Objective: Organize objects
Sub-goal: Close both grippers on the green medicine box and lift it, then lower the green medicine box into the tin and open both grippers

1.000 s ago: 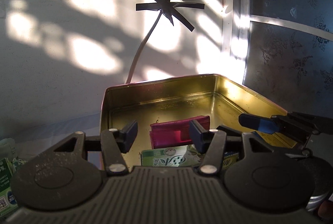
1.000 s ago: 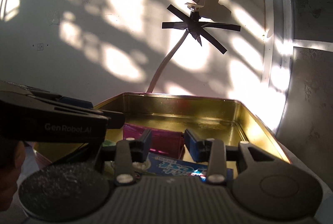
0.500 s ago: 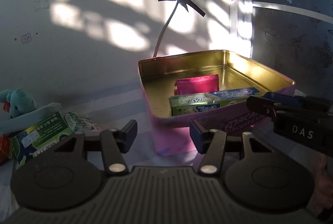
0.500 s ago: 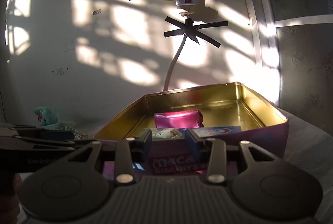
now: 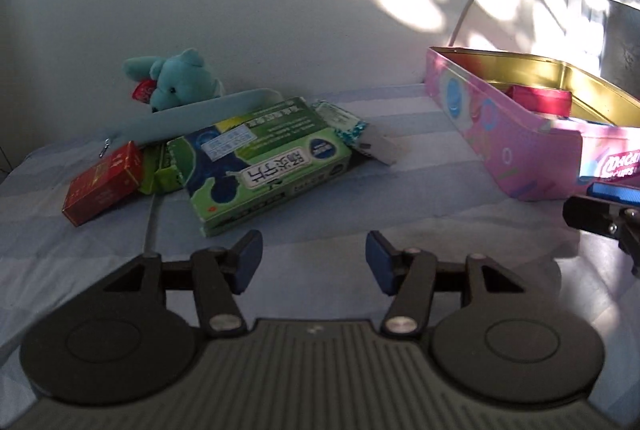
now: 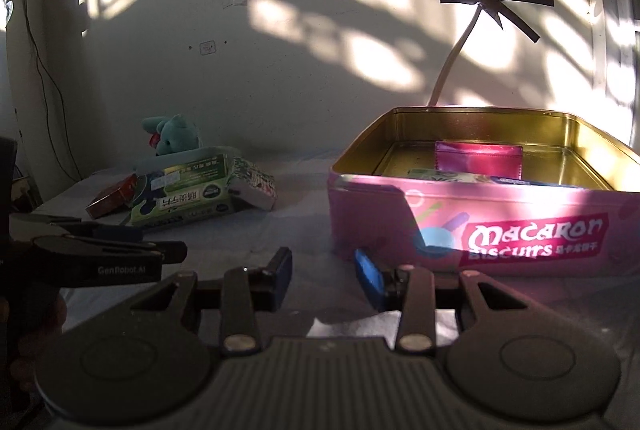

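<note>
Pale blue striped cloth (image 5: 420,166) is covering the desk in the left wrist view, and a wide bare stretch of it is lying between the clutter at left and the pink biscuit tin (image 5: 508,146) at right. The left tongs (image 5: 314,262) are hovering low over that bare stretch, tilted downward, jaws parted with nothing between them; they have just been opening a little. Just ahead, a green box (image 5: 264,166) is leaning across a red box (image 5: 104,186) and a small patterned packet (image 5: 340,120), with a teal plush toy (image 5: 176,80) behind, near the wall. The right tongs' tip (image 5: 600,214) is poking in at the right edge, just beside the tin's near corner.

Seen from the right wrist, the right tongs (image 6: 322,280) are sitting narrowly parted and empty, pointing at the cloth just before the tin's (image 6: 500,222) front wall. Inside the gold interior, a magenta wallet (image 6: 478,160) is standing behind a toothpaste box (image 6: 448,176). The left tongs (image 6: 120,250) are crossing the left side, between the camera and the green box (image 6: 184,198).
</note>
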